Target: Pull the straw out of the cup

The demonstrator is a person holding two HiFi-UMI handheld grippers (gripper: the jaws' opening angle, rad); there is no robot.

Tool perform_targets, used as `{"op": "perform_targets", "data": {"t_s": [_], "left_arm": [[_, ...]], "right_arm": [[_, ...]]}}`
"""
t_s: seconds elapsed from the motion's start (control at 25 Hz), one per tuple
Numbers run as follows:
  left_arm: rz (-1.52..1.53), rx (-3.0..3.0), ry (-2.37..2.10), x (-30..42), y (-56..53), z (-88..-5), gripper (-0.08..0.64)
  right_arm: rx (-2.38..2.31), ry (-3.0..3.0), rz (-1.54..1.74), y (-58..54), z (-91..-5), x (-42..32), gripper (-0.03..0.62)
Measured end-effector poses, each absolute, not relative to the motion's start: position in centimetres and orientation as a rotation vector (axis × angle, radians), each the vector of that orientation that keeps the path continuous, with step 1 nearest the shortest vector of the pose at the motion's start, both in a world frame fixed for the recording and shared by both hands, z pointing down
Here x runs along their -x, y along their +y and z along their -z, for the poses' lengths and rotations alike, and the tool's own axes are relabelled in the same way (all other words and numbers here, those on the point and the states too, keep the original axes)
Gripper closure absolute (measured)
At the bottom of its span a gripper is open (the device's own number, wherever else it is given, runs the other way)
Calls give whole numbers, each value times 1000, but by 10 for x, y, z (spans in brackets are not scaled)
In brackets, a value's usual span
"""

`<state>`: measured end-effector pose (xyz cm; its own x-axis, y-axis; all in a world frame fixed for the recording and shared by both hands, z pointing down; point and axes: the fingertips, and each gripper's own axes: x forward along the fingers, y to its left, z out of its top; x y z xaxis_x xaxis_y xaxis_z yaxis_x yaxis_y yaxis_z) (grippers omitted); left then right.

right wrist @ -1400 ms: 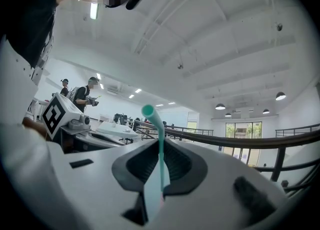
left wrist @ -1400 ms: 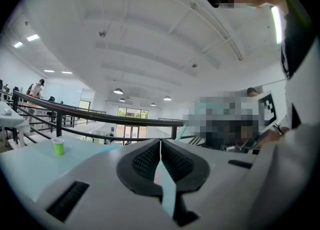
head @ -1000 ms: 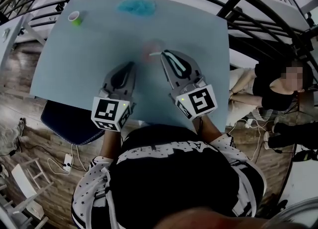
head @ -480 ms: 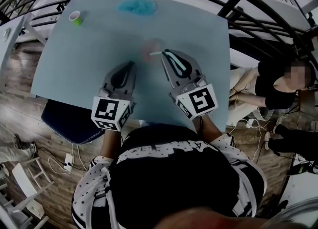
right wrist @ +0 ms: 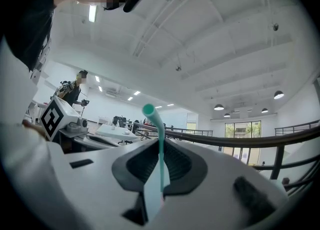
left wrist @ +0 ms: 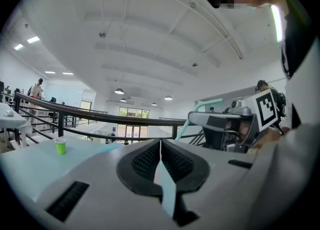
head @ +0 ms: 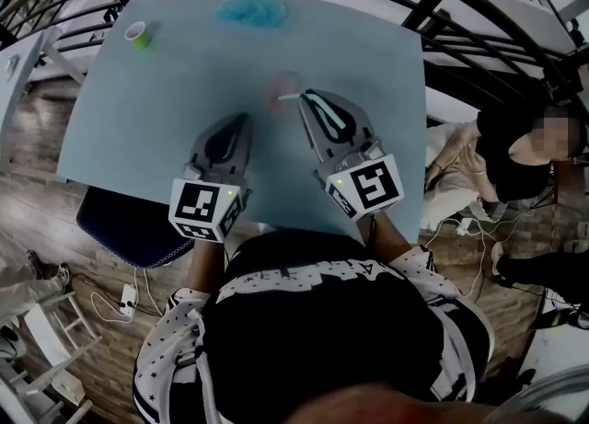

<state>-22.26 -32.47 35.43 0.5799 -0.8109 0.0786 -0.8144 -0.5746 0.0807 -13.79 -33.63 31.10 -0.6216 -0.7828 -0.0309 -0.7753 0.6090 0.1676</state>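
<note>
A pale pink see-through cup [head: 278, 89] stands on the light blue table [head: 166, 128] near its middle. My right gripper [head: 305, 98] is just right of the cup and shut on a teal straw [right wrist: 160, 150]; the straw's bent top sticks up above the jaws. In the head view the straw's end [head: 288, 97] lies over the cup's rim, and I cannot tell whether its lower end is inside. My left gripper [head: 243, 120] is lower left of the cup, shut on nothing [left wrist: 160, 142]. In the left gripper view the right gripper [left wrist: 220, 122] carries the straw [left wrist: 186, 122].
A small green cup [head: 139, 35] stands at the table's far left corner, and a fluffy blue thing [head: 250, 11] lies at the far edge. A black railing [head: 479, 36] curves round the table. A seated person [head: 515, 151] is to the right.
Both grippers and the straw stay where they were. Only the people beside the table have shifted a little.
</note>
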Motion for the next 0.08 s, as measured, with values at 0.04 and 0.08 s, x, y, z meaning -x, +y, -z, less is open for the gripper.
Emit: {"op": "perform_targets", "data": {"t_s": [0.04, 0.08], "left_arm": [[-51, -2695, -1392, 221, -325, -355, 545], [-52, -2695, -1392, 220, -326, -355, 545]], "right_arm": [[-1348, -2777, 254, -337, -311, 136, 548], [-1350, -2777, 251, -338, -312, 134, 548]]}}
